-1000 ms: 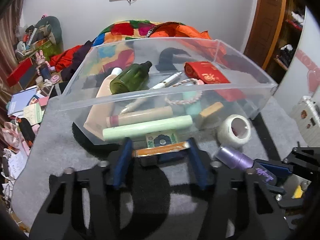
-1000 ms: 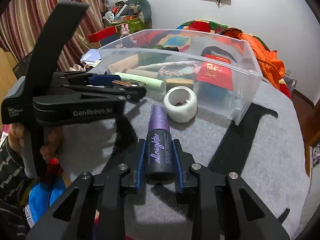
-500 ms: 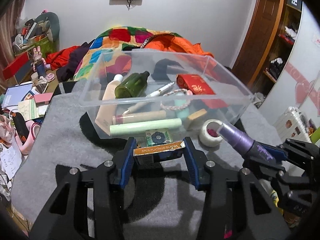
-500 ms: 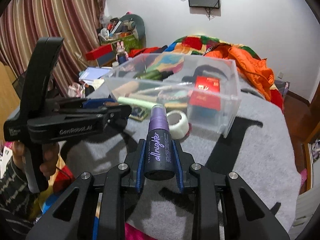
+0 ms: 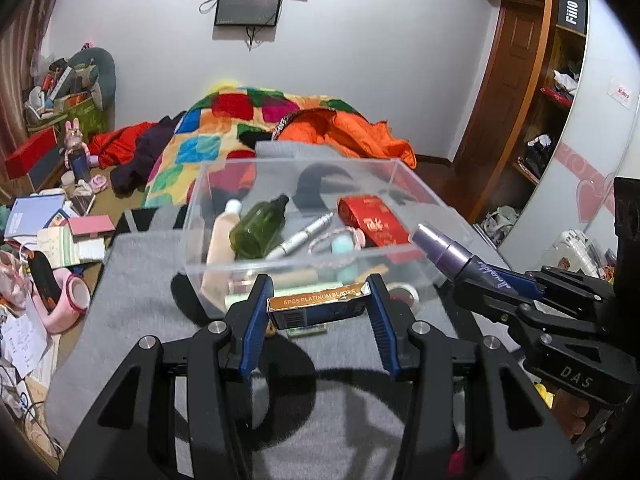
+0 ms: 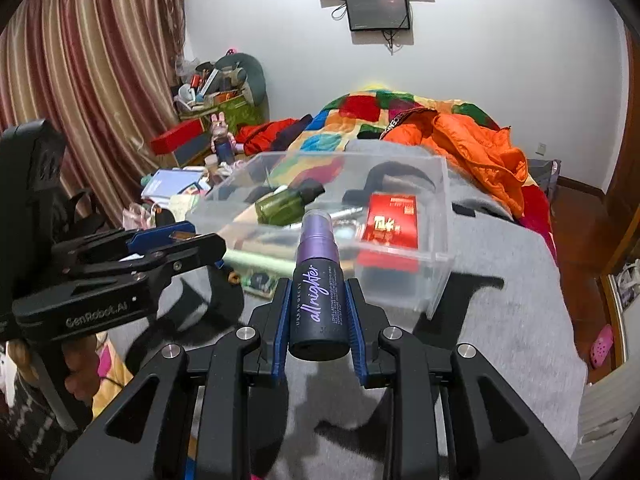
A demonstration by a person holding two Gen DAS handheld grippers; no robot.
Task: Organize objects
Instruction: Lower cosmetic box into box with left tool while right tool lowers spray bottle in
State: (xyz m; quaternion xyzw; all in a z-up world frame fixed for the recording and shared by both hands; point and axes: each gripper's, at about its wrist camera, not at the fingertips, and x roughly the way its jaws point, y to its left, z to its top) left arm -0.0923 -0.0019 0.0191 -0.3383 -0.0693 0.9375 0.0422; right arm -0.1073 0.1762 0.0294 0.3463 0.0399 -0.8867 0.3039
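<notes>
My left gripper (image 5: 318,312) is shut on a small dark blue box of razor blades (image 5: 316,310) with a gold top, held above the grey cloth just before the clear plastic bin (image 5: 304,256). My right gripper (image 6: 318,312) is shut on a purple and black setting spray bottle (image 6: 316,280), raised beside the bin; the bottle also shows in the left wrist view (image 5: 460,258). The bin (image 6: 436,264) holds a green bottle (image 5: 258,226), a red box (image 5: 370,220), a pen, tubes and a bracelet.
A white tape roll (image 5: 404,294) and a small patterned card (image 6: 258,280) lie on the grey cloth by the bin's near wall. A bed with a colourful quilt (image 5: 256,120) and orange jacket lies behind. Cluttered floor items are at left.
Both grippers have risen and pulled back from the bin, each keeping hold of its item. The bin now sits lower and farther in both views.
</notes>
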